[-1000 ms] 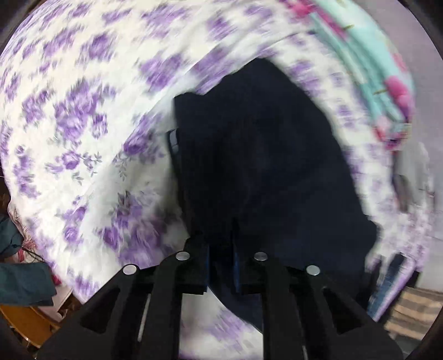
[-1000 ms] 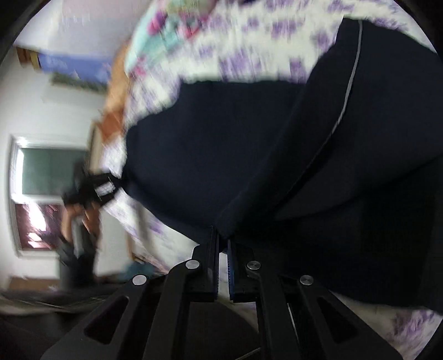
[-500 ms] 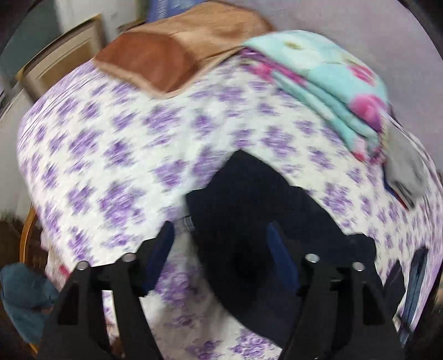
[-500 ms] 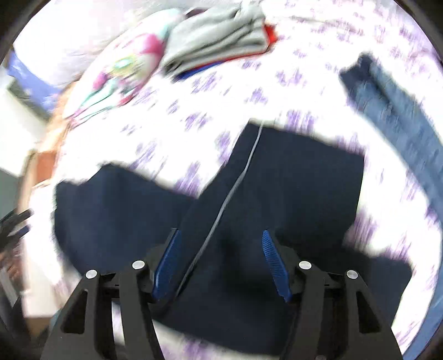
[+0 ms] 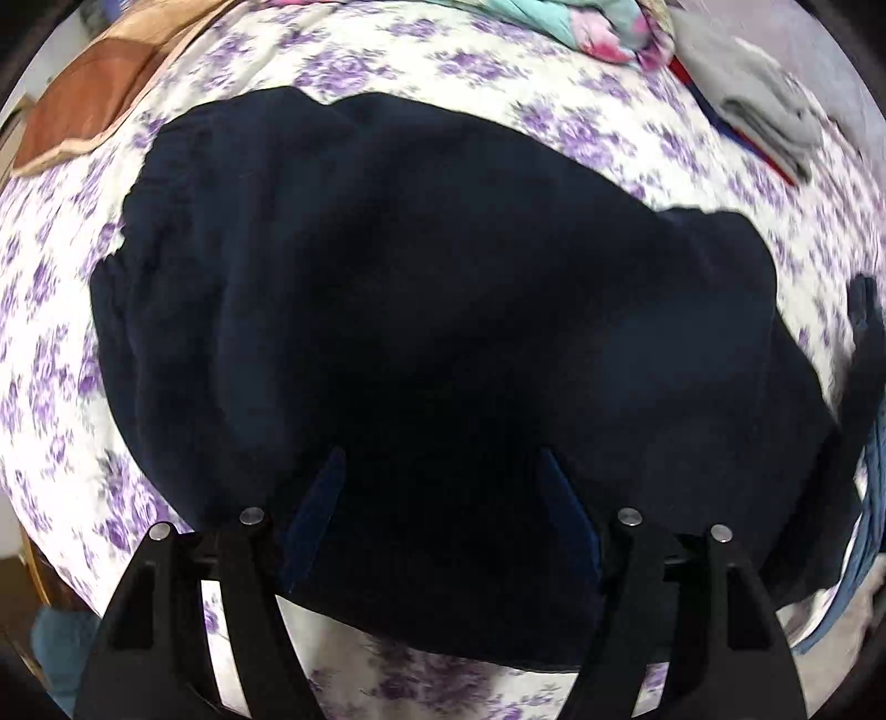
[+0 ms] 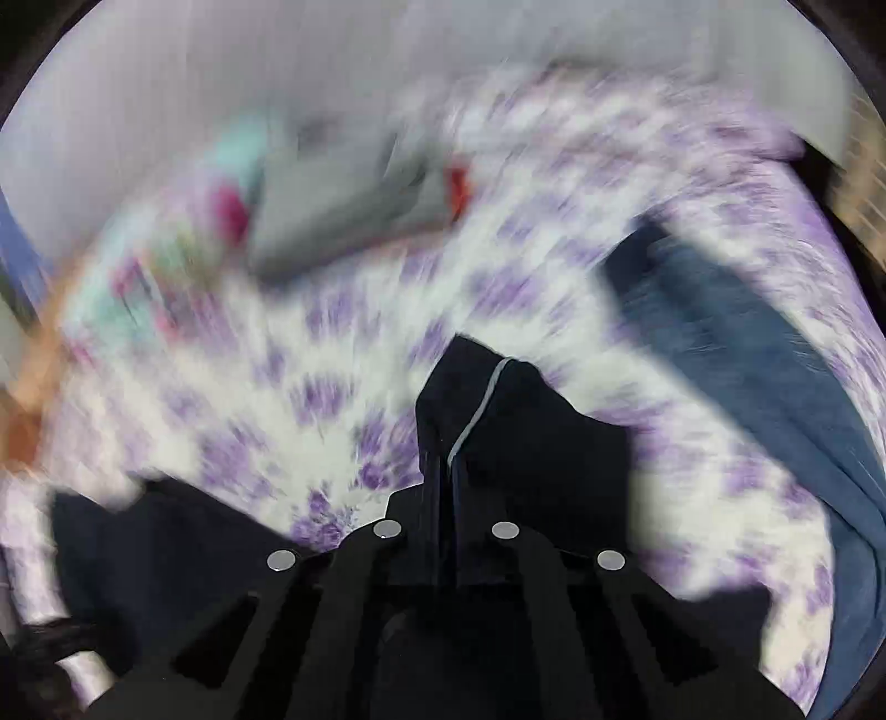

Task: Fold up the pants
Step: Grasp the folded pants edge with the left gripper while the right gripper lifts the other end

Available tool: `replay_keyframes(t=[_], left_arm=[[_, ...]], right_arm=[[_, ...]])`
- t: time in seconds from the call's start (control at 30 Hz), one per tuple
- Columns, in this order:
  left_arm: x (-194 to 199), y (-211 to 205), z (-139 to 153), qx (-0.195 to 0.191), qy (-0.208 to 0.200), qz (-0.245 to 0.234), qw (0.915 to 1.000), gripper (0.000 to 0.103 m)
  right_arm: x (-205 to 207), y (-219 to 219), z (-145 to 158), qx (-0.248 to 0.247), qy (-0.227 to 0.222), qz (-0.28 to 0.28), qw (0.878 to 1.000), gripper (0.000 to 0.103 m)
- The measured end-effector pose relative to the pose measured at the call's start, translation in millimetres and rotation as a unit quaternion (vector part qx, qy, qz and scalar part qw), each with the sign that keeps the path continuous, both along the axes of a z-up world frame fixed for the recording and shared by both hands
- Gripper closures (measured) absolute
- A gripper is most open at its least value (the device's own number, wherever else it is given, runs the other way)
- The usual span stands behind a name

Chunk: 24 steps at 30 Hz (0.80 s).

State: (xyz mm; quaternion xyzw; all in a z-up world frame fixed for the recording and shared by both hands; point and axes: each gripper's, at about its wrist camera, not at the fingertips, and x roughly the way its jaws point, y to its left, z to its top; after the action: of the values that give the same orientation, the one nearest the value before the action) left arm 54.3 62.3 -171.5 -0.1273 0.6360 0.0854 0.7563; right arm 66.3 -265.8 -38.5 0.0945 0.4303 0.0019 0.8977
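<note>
The dark navy pants (image 5: 443, 288) lie spread on a bed with a purple-flowered sheet (image 5: 50, 310). My left gripper (image 5: 440, 482) is open just above the near part of the pants, its blue pads on either side of the cloth. In the blurred right wrist view my right gripper (image 6: 448, 471) is shut on an edge of the pants (image 6: 526, 443) with a thin grey stripe and holds it lifted above the sheet (image 6: 332, 387).
A brown pillow (image 5: 88, 99) lies at the far left. A folded teal floral blanket (image 5: 581, 16) and folded grey clothes (image 5: 764, 116) lie at the back. Blue jeans (image 6: 747, 354) lie to the right of the pants.
My left gripper stayed open and moved down close over the pants. My right gripper was open half a second ago; it has shut on the striped edge and is moving fast.
</note>
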Motion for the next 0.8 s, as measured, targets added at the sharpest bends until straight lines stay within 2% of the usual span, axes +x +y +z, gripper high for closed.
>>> replay_keyframes(t=[0.03, 0.07, 0.1, 0.13, 0.17, 0.23, 0.27, 0.33, 0.4, 0.43, 0.47, 0.5, 0.53, 0.57, 0.63, 0.67, 0.73, 0.8], left_arm=[[0.6, -0.8, -0.5, 0.002, 0.003, -0.004, 1.0, 0.033], [1.1, -1.8, -1.4, 0.001, 0.005, -0.008, 1.0, 0.03], [1.4, -2.8, -2.0, -0.001, 0.006, -0.01, 0.9999, 0.029], [3.0, -4.1, -3.4, -0.002, 0.007, -0.013, 0.9999, 0.026], [2.9, -5.7, -4.1, -0.001, 0.007, -0.016, 0.9998, 0.024], [2.7, -9.4, -5.8, 0.004, 0.008, -0.02, 0.9998, 0.022], [1.9, -11.9, -6.4, 0.007, 0.007, -0.022, 0.9997, 0.021], [0.5, -17.0, -7.3, 0.018, 0.008, -0.031, 0.9993, 0.021], [-0.6, -19.9, -7.8, 0.02, 0.008, -0.035, 0.9992, 0.021], [-2.0, -20.0, -8.0, 0.02, 0.009, -0.033, 0.9992, 0.021], [-1.7, -20.7, -8.3, 0.02, 0.01, -0.031, 0.9993, 0.021], [-2.2, -20.9, -7.8, 0.022, 0.012, -0.028, 0.9993, 0.021], [-1.2, -21.3, -6.4, 0.023, 0.015, -0.025, 0.9993, 0.021], [-1.9, -22.1, -4.9, 0.022, 0.017, -0.02, 0.9994, 0.021], [-4.7, -24.5, 2.0, 0.008, 0.009, -0.012, 0.9999, 0.021], [-8.1, -24.7, 6.7, -0.009, 0.0, -0.013, 0.9999, 0.021], [-14.2, -28.1, 11.6, -0.028, -0.012, -0.017, 0.9994, 0.021], [-18.4, -28.9, 10.8, -0.031, -0.011, -0.021, 0.9992, 0.021]], right_arm=[[-33.1, -28.7, 18.5, 0.018, -0.025, -0.022, 0.999, 0.099], [-56.1, -51.9, 24.2, 0.021, -0.03, -0.043, 0.998, 0.099], [-68.5, -75.7, 22.3, 0.031, -0.03, -0.059, 0.997, 0.099], [-98.1, -101.3, 14.3, 0.057, -0.023, -0.081, 0.995, 0.103], [-121.5, -112.6, 5.9, 0.059, -0.014, -0.101, 0.993, 0.103], [-148.0, -142.0, -29.2, 0.066, 0.025, -0.147, 0.987, 0.103], [-163.5, -156.4, -58.1, 0.092, 0.065, -0.177, 0.978, 0.103], [-183.5, -168.0, -102.0, 0.114, 0.14, -0.22, 0.959, 0.103], [-184.8, -160.9, -102.8, 0.122, 0.13, -0.203, 0.963, 0.099], [-180.6, -154.6, -98.6, 0.12, 0.12, -0.189, 0.967, 0.092], [-172.3, -149.5, -92.2, 0.119, 0.107, -0.176, 0.971, 0.077], [-165.4, -148.0, -86.2, 0.117, 0.096, -0.176, 0.973, 0.035], [-156.6, -147.9, -82.6, 0.112, 0.079, -0.184, 0.973, 0.028], [-148.3, -147.6, -79.4, 0.11, 0.076, -0.186, 0.973, 0.03], [-131.3, -150.7, -86.3, 0.121, 0.087, -0.178, 0.973, 0.045], [-122.7, -148.9, -93.6, 0.118, 0.096, -0.175, 0.973, 0.046], [-106.7, -137.7, -99.6, 0.083, 0.118, -0.162, 0.976, 0.058], [-102.7, -126.1, -108.5, 0.03, 0.136, -0.138, 0.981, 0.059]])
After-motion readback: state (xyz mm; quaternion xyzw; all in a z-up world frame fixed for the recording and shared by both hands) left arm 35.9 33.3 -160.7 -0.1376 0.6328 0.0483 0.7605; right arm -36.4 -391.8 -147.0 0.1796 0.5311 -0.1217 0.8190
